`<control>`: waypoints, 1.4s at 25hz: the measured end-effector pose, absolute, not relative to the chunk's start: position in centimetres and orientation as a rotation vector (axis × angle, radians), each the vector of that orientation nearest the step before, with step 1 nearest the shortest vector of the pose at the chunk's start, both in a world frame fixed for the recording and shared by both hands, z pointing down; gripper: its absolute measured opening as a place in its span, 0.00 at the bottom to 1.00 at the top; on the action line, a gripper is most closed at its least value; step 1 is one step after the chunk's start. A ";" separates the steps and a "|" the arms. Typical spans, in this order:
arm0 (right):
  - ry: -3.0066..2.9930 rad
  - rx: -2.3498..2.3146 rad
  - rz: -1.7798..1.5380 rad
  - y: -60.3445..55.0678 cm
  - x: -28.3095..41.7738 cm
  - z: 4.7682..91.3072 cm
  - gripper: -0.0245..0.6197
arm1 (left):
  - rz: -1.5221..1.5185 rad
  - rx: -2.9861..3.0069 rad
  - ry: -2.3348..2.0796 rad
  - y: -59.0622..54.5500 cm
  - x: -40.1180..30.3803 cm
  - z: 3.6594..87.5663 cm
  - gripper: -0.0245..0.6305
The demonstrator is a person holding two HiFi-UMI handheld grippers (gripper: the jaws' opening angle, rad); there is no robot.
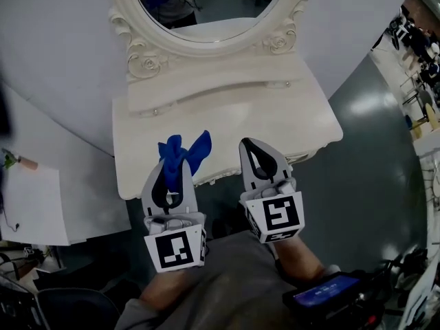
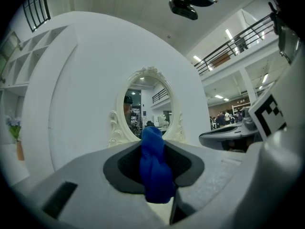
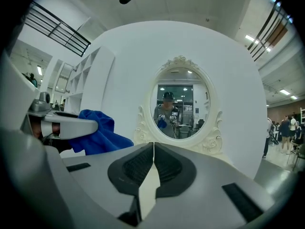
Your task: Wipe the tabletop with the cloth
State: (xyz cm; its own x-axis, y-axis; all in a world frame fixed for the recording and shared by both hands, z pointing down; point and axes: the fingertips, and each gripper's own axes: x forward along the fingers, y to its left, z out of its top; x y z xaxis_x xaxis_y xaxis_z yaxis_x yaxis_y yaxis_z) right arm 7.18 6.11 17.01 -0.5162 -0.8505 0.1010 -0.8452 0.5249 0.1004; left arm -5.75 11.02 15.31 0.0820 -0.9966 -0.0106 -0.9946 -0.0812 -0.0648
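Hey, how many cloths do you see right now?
1. The blue cloth is pinched in the left gripper, above the front of the table. The right gripper is shut and empty.

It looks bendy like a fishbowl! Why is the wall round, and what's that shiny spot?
Both gripper views: the wide lens bows the white wall into a dome, corners dark. Head view: light glares off the floor. Left gripper view: the close cloth looks slightly soft.
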 end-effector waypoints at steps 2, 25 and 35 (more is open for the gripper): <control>-2.609 1.491 -0.050 5.3 7.6 17.1 0.06 | -0.058 -2.278 2.079 10.1 -5.6 15.4 0.21; -2.658 1.356 0.171 -17.9 10.9 21.0 0.06 | -0.269 -2.229 2.200 -12.7 -2.1 17.7 0.21; -2.675 1.259 0.176 -26.5 11.5 21.2 0.06 | -0.258 -2.191 2.249 -21.7 -0.7 16.6 0.21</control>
State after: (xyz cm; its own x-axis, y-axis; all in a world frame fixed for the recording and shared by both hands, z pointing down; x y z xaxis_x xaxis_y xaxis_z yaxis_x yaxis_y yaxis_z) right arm 11.54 -26.47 21.16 -0.6253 -0.7510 0.2119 -0.7723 0.6345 -0.0304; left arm -0.66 -21.71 16.58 -0.0325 -0.9922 0.1202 -0.9937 0.0191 -0.1104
